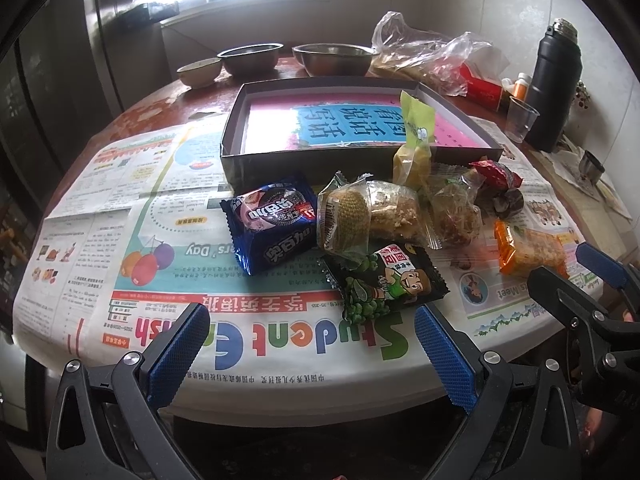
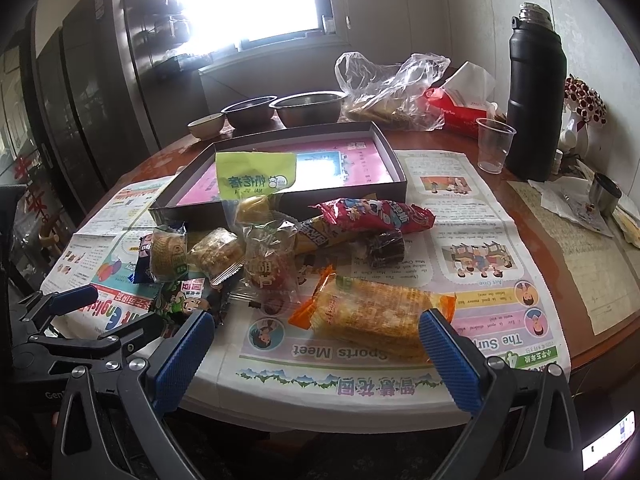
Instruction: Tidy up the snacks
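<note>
The right gripper point(image 2: 316, 344), jaws wide apart, hovers at the near tabletop point(image 2: 460, 140) edge; an orange snack packet point(image 2: 368, 312) lies between them on newspaper point(image 2: 460, 240).

**A lived-in home dining corner**

This is a room in someone's home, most likely a dining or kitchen area. A round wooden desk point(image 2: 472, 148) stands near a bright window point(image 2: 248, 0), partly covered with a children's English-learning newspaper point(image 1: 248, 332). At the far edge sit two steel bowls point(image 2: 308, 109) and a small ceramic bowl point(image 2: 207, 125), next to a crumpled plastic bag point(image 2: 394, 88) and a red tissue box point(image 2: 460, 110). A tall black thermos point(image 2: 534, 96), a clear plastic cup point(image 2: 494, 144) and a vase of dried flowers point(image 2: 584, 100) stand by the pale wall. Dark glass-fronted cabinets point(image 2: 88, 92) line the left side. Wrapped snacks point(image 2: 360, 308) lie loose on the paper.
</note>
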Action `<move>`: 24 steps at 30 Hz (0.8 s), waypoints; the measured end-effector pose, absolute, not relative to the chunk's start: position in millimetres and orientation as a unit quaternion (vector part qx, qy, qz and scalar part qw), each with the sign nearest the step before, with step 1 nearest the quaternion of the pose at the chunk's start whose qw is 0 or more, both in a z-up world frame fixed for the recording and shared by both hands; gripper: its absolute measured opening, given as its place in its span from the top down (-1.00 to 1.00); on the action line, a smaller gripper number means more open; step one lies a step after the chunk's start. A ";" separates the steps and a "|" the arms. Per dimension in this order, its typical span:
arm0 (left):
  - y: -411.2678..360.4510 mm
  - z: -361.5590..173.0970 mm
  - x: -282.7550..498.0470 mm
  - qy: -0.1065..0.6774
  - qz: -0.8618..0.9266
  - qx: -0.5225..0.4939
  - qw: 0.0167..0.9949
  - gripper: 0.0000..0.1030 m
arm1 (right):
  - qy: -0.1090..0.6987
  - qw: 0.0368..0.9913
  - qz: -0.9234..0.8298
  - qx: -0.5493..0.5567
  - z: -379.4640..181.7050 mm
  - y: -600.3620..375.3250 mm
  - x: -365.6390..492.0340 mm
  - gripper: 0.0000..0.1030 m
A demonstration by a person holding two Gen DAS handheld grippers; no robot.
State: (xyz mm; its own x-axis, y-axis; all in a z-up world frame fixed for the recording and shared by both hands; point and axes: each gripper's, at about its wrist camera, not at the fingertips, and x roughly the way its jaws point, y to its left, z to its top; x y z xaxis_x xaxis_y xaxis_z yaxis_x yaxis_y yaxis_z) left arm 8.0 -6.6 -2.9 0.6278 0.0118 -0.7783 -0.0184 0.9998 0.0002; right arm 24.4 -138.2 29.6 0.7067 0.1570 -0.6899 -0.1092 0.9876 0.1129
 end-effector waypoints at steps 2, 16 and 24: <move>-5.9 -3.8 9.4 0.433 0.006 -0.005 0.901 -0.98 | 0.376 0.923 0.071 0.032 29.7 -138.4 24.4 -1.00; 22.5 -11.0 23.6 0.445 0.013 -0.043 0.895 -0.98 | 0.396 0.916 0.051 0.037 19.9 -141.3 39.9 -1.00; 40.8 -13.2 37.3 0.453 0.011 -0.069 0.889 -0.98 | 0.402 0.914 0.035 0.048 17.2 -144.9 49.8 -1.00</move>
State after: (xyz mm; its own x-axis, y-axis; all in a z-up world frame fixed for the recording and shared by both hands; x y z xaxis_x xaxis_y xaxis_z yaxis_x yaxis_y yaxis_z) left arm 37.3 40.8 -13.2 0.5887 -0.0430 -0.8072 -0.0823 0.9902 -0.1127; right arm 49.8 -144.9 17.2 0.6749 0.1020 -0.7309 -0.0249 0.9930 0.1155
